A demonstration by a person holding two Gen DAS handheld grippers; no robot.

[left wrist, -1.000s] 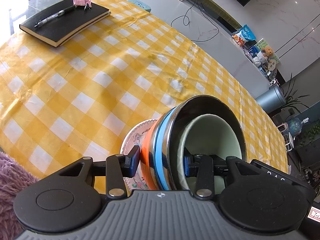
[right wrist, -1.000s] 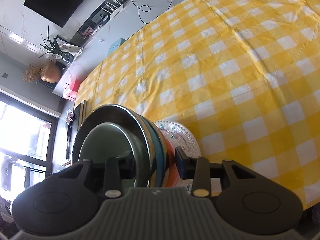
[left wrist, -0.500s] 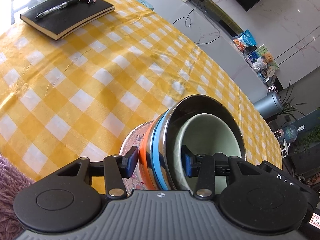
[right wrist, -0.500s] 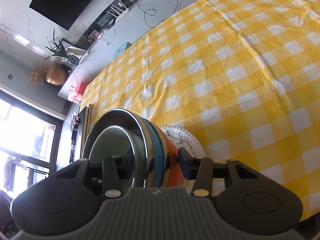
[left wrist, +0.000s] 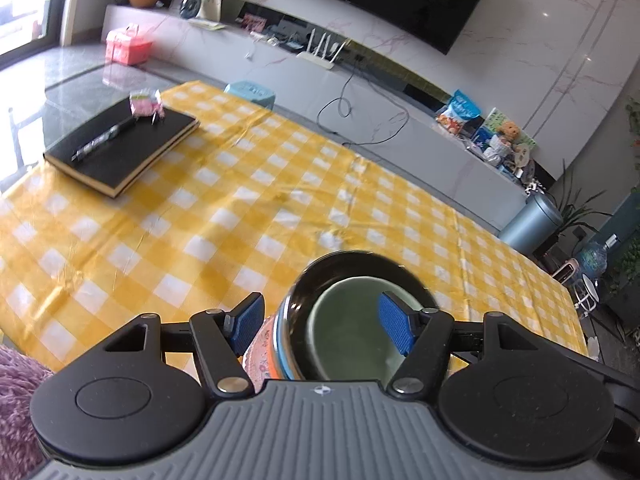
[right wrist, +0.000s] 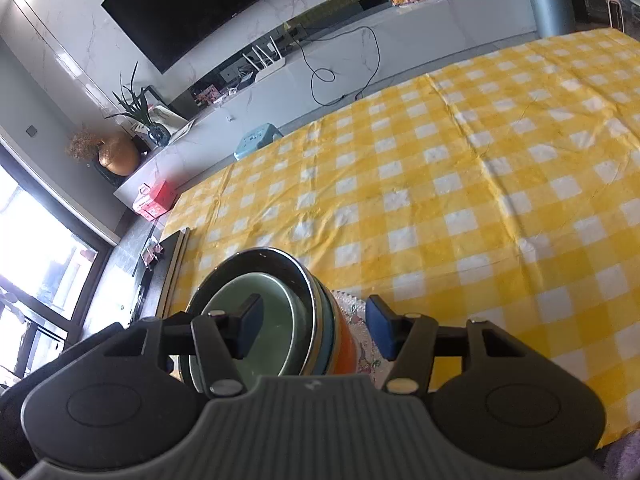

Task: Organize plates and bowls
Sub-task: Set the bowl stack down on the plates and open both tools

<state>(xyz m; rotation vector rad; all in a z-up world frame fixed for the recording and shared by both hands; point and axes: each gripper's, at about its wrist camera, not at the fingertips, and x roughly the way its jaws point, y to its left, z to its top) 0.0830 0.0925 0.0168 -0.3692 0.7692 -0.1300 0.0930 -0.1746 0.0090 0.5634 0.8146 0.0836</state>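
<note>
A stack of nested bowls stands on a floral plate (left wrist: 256, 358) on the yellow checked tablecloth (left wrist: 240, 216). A pale green bowl (left wrist: 348, 348) sits inside a steel bowl (left wrist: 312, 292), with blue and orange bowls under them. My left gripper (left wrist: 320, 324) straddles the stack's left wall. Its jaws are opening, and neither pad touches the bowls. In the right wrist view the green bowl (right wrist: 276, 328), the orange bowl (right wrist: 344, 346) and the plate (right wrist: 360, 320) show. My right gripper (right wrist: 316, 330) straddles the right wall, its jaws opening, pads off it.
A black notebook (left wrist: 124, 148) with a pen and a small pink packet lies at the far left of the table. A purple fuzzy fabric (left wrist: 16, 392) is at the near left edge. Beyond the table stand a blue stool (left wrist: 250, 94) and a low TV console (right wrist: 400, 40).
Both grippers have let go of the bowl stack: the pads that pinched its walls now stand apart. Both cameras rose and tipped up, showing more of the room.
</note>
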